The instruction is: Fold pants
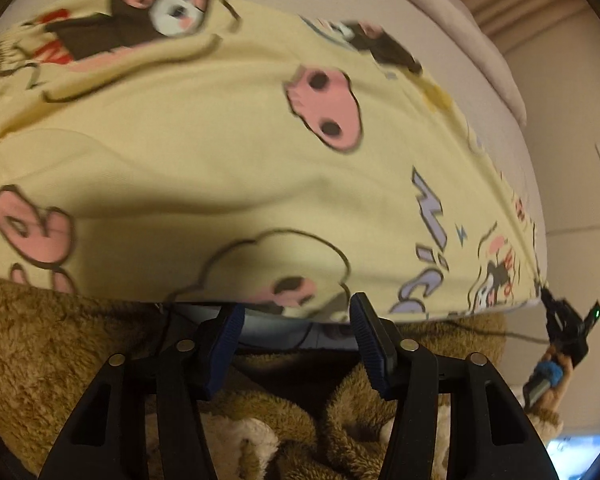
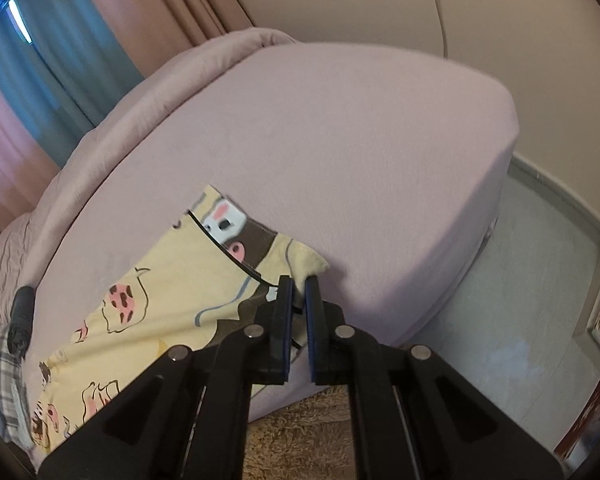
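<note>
The right gripper (image 2: pixel 298 292) pinches the yellow pants (image 2: pixel 172 280) at their corner — the left gripper (image 1: pixel 296 316) waits open, just at their near edge.

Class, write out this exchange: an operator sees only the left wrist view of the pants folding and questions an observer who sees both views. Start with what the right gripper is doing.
Operator: My left gripper stands open at the near edge of the pants. The right one is tiny at my frame's edge. Has it got hold?
Observer: Yes. In the right wrist view, the right gripper is shut on a corner of the pants.
Operator: Is there room to fold beyond that corner?
Observer: Yes, the pink bed sheet lies bare beyond it.
</note>
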Motion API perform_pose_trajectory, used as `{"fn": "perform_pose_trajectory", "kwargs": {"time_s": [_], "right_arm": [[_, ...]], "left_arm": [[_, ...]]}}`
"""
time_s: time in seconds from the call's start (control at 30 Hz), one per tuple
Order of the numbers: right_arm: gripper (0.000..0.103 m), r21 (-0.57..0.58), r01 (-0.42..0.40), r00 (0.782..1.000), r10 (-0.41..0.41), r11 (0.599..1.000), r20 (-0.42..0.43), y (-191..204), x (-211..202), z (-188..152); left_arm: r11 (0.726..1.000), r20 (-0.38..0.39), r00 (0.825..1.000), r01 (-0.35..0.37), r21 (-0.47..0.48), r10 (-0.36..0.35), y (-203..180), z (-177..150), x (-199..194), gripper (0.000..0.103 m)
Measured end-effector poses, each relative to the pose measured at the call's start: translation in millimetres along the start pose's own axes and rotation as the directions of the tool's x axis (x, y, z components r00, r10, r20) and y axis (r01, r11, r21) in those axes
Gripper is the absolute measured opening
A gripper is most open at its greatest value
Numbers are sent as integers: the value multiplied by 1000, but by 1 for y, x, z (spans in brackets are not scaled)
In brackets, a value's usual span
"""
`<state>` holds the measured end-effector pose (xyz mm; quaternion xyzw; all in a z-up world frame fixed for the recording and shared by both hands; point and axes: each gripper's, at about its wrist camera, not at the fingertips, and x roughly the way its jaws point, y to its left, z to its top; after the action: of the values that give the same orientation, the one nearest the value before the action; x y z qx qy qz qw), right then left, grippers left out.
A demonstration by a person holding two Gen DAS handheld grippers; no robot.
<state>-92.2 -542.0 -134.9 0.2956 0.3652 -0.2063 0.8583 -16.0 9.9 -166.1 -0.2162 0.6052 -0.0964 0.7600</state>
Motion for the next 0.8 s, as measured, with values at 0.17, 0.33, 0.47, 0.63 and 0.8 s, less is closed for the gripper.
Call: {"fn": "perform_pose_trajectory", "kwargs": {"time_s": [0.17, 0.33, 0.47, 0.63, 0.8], "right_arm": [[7, -9, 205, 979, -205, 979, -10, -19, 12, -2], [10, -5, 105, 989, -105, 994, -101, -21, 16, -15], [14, -45, 79, 994, -82, 996, -76, -1, -1, -12], [51, -142, -15, 999, 10, 990, -40, 45, -13, -18], [55, -345, -3, 993, -38, 939, -113, 98, 36, -68]], "left_arm": [[999, 9, 1000, -15, -31, 15, 15, 0, -1, 23], [999, 29, 998, -54, -4, 55, 17, -2, -10, 17], [996, 69, 994, -87, 5, 87, 19, 2, -30, 17], [993, 162, 980, -112, -37, 116, 29, 14, -44, 17], [986, 139, 985, -83, -143, 103, 57, 25, -42, 17]]}}
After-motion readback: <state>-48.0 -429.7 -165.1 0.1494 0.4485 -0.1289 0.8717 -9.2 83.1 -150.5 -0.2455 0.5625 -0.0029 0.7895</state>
